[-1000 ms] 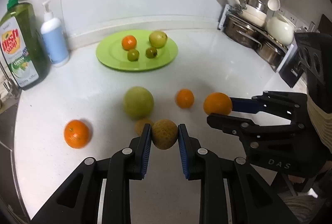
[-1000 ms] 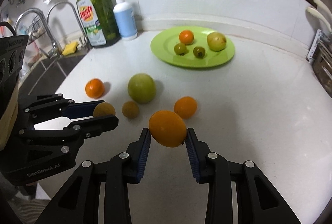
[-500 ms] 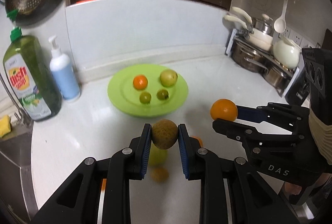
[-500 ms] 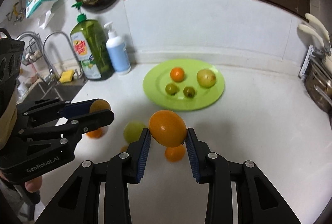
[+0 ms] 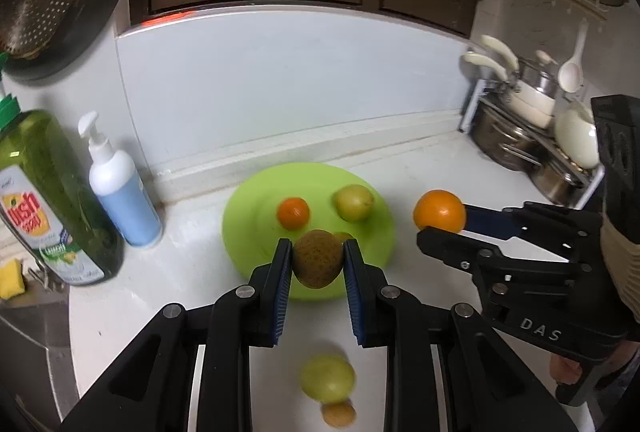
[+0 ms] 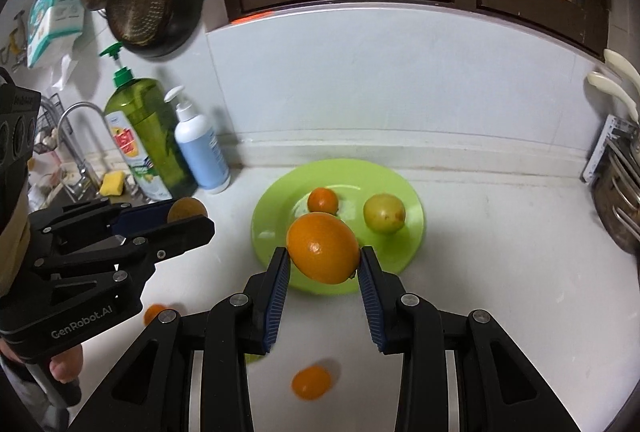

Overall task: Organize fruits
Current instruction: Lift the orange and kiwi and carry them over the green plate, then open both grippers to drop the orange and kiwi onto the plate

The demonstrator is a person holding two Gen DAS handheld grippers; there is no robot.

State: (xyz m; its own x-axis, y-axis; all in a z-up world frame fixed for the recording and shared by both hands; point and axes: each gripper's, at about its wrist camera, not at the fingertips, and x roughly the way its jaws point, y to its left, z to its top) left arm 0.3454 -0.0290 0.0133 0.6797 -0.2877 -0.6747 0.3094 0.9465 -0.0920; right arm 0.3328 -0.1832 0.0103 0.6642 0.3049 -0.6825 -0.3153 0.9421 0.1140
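My left gripper point(image 5: 318, 266) is shut on a brown kiwi point(image 5: 318, 264) and holds it above the near rim of the green plate point(image 5: 244, 228). My right gripper point(image 6: 323, 258) is shut on a large orange point(image 6: 323, 248), also raised before the plate point(image 6: 412, 228). The plate holds a small orange point(image 5: 294, 212), a yellow-green fruit point(image 5: 354, 201) and small dark fruits mostly hidden behind the held ones. On the counter below lie a green apple point(image 5: 327, 378), a small brown fruit point(image 5: 339, 414) and two small oranges point(image 6: 311, 382).
A green dish-soap bottle point(image 5: 44, 203) and a white-blue pump bottle point(image 5: 120, 195) stand left of the plate. A sink with a tap point(image 6: 76, 135) is at far left. A rack of pots point(image 5: 532, 135) stands at the right. Cabinets hang above.
Both grippers have risen from the counter and moved toward the plate, each still holding its fruit. The loose fruits now lie below and behind the fingers.
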